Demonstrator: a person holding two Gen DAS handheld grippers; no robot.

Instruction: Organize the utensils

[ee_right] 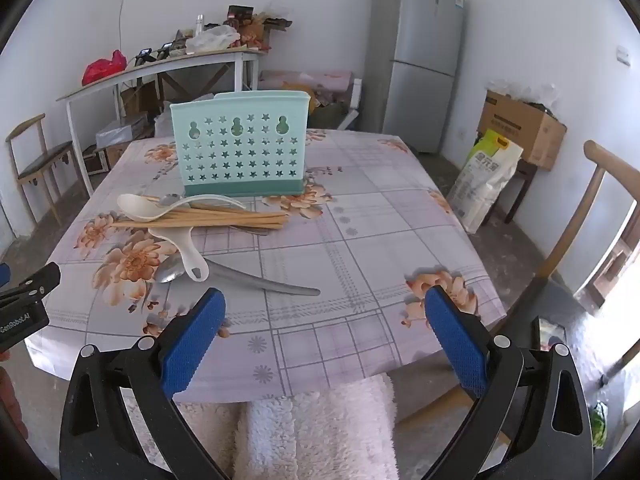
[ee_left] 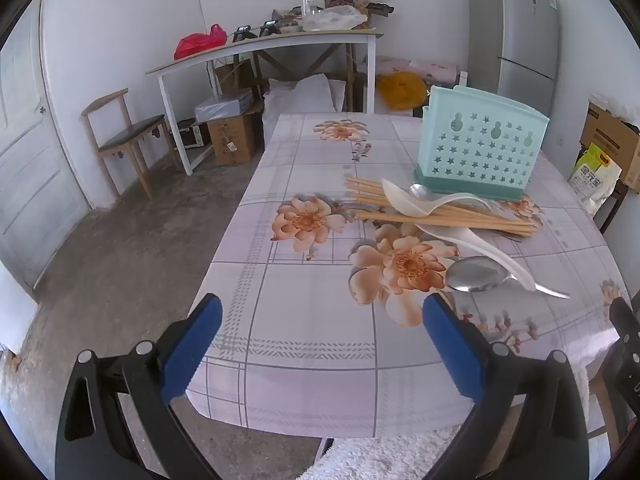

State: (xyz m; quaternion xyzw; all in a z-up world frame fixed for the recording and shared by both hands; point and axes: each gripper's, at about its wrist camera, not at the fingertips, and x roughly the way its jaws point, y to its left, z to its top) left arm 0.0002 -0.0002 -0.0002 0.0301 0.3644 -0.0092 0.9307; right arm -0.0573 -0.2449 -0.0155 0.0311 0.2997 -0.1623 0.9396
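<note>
White walls close a plain room with a grey concrete floor, and a table point(ee_left: 312, 320) covered by a pale checked cloth with orange flowers fills the middle of both views. At the far side of the room a long white side table point(ee_left: 280, 42) carries a red bag point(ee_left: 198, 42) and much clutter, and a grey fridge point(ee_right: 416, 56) stands at the wall. A wooden chair point(ee_left: 124, 136) is at about 9 o'clock in the left wrist view.

On the cloth a mint-green utensil holder point(ee_right: 240, 148) with star-shaped holes stands upright, at 12 o'clock in the right wrist view and at 2 o'clock in the left one. Just in front of it lies a pile of utensils. Wooden chopsticks point(ee_right: 224, 218) lie in a loose bundle, and a white spoon point(ee_right: 144, 208) rests on top of them. A second white spoon point(ee_right: 186, 252) lies nearer to the cameras, partly under the chopsticks, with its handle over a metal spoon point(ee_left: 476, 276). A grey utensil point(ee_right: 264, 282) with a long handle lies beside them; what it is I cannot tell. One more metal spoon bowl point(ee_left: 418, 191) shows close to the base of the holder.

Both claws hang above the near edge of the table, tilted downward. The left gripper point(ee_left: 322, 344) has its blue pads spread wide with nothing between them. The right gripper point(ee_right: 324, 344) is also spread wide and holds nothing. Both are well apart from the utensils. Below the right gripper a fluffy white cloth point(ee_right: 316, 432) is visible.
</note>
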